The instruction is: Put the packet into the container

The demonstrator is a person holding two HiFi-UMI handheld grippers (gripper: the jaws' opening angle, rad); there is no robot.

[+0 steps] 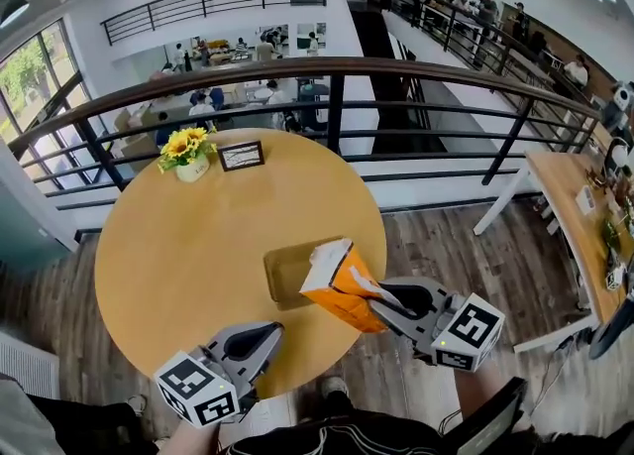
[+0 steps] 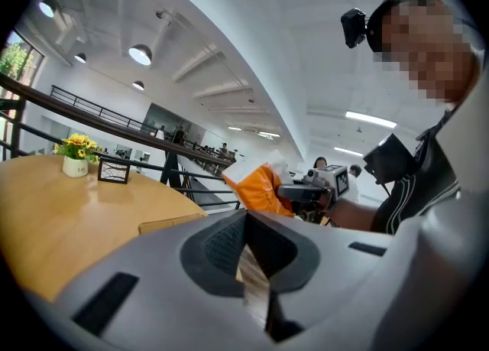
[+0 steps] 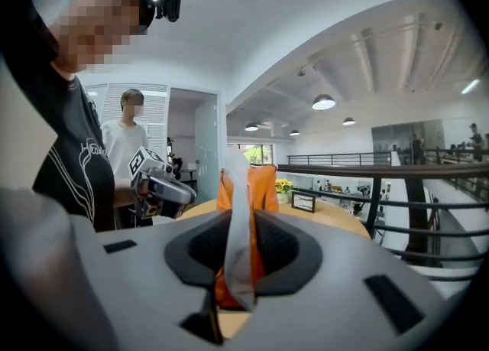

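An orange packet (image 1: 337,289) with white sealed ends hangs above the round wooden table (image 1: 188,245), over the right edge of a shallow tan container (image 1: 282,270). My right gripper (image 1: 381,296) is shut on the packet's white end seam, and the packet (image 3: 252,185) stands upright between its jaws. My left gripper (image 1: 260,334) sits near the table's front edge, left of the packet, shut with nothing in it. In the left gripper view the packet (image 2: 260,189) and the right gripper (image 2: 313,189) are ahead, with the container (image 2: 164,224) lying flat on the table.
A small pot of sunflowers (image 1: 190,156) and a framed card (image 1: 242,156) stand at the table's far side. A dark railing (image 1: 337,76) curves behind the table. Another wooden table (image 1: 580,215) is at the right. A person (image 3: 126,143) stands behind.
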